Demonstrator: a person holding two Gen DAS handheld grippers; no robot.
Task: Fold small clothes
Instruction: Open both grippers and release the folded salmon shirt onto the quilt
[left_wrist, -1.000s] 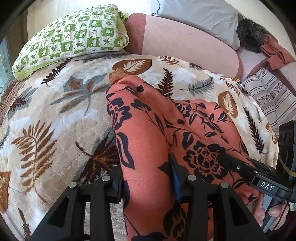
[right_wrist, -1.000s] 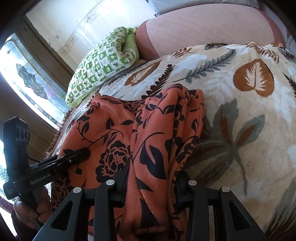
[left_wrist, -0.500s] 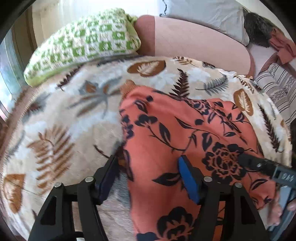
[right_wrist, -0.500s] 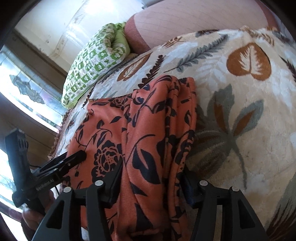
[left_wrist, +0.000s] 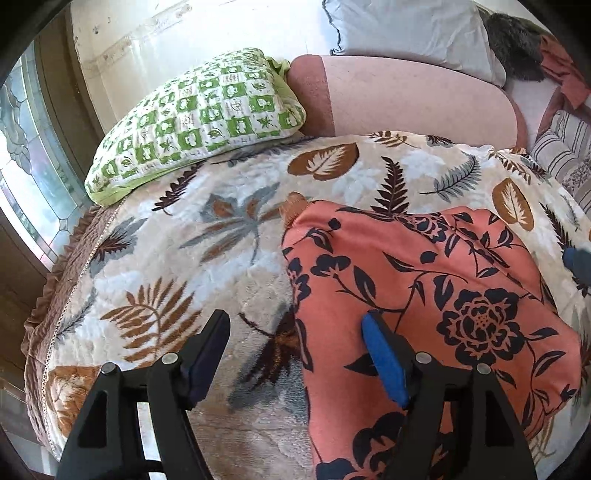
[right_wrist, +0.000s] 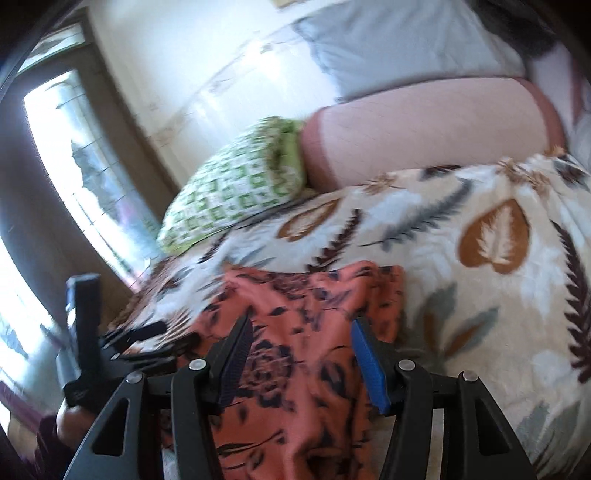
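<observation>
An orange garment with black flowers (left_wrist: 443, 295) lies folded and flat on the leaf-print blanket (left_wrist: 184, 258). My left gripper (left_wrist: 295, 319) hovers over the garment's left edge. Its jaws are opening, with one pad above the blanket and the blue pad above the cloth, neither pressing. In the right wrist view the same garment (right_wrist: 295, 387) lies under my right gripper (right_wrist: 301, 323), which stands open above it and grips nothing. That view is blurred. The left gripper (right_wrist: 155, 343) shows there at the lower left, held by a hand (right_wrist: 70, 421).
A green checked pillow (left_wrist: 199, 118) and a pink bolster (left_wrist: 406, 99) lie at the far end of the bed, with a grey pillow (left_wrist: 406, 29) behind. Striped cushions (left_wrist: 565, 147) sit at the right. A window (right_wrist: 74, 166) is on the left, beyond the bed's edge.
Both grippers were shut on folds of the garment; both have opened and let it go. The cloth now lies flat. The right gripper has risen and tilted up.
</observation>
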